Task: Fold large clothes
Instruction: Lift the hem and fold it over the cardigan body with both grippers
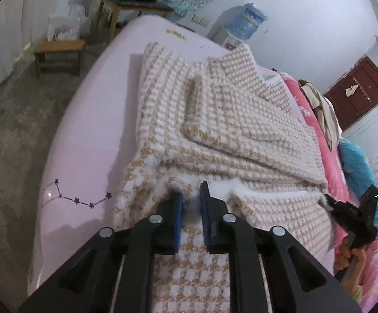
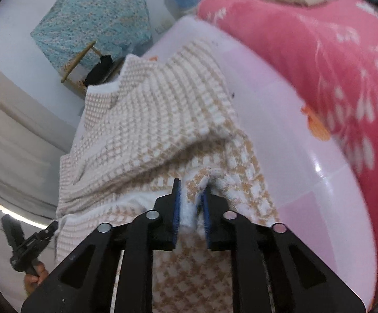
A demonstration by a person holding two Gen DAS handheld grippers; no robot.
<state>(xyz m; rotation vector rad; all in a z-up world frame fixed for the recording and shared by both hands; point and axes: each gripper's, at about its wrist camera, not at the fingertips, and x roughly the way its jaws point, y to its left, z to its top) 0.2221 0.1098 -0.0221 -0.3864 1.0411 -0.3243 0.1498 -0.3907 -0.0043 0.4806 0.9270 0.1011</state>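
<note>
A large cream and tan houndstooth knit garment [image 1: 215,120] lies partly folded on the pale pink bed [image 1: 89,120]. My left gripper [image 1: 191,198] is shut on the garment's near hem, with fluffy white fabric pinched between its blue pads. My right gripper [image 2: 191,198] is shut on the same hem of the garment [image 2: 147,130] farther along, with fabric bunched between its pads. Each gripper shows in the other's view: the right one [image 1: 350,208] at the right edge, the left one [image 2: 29,242] at the lower left.
A pink floral quilt [image 2: 332,60] with piled clothes [image 1: 319,104] lies along the bed's far side. A wooden stool [image 1: 58,52], a small table [image 1: 136,7] and a water dispenser [image 1: 243,23] stand beyond the bed. Grey floor [image 1: 14,130] lies left.
</note>
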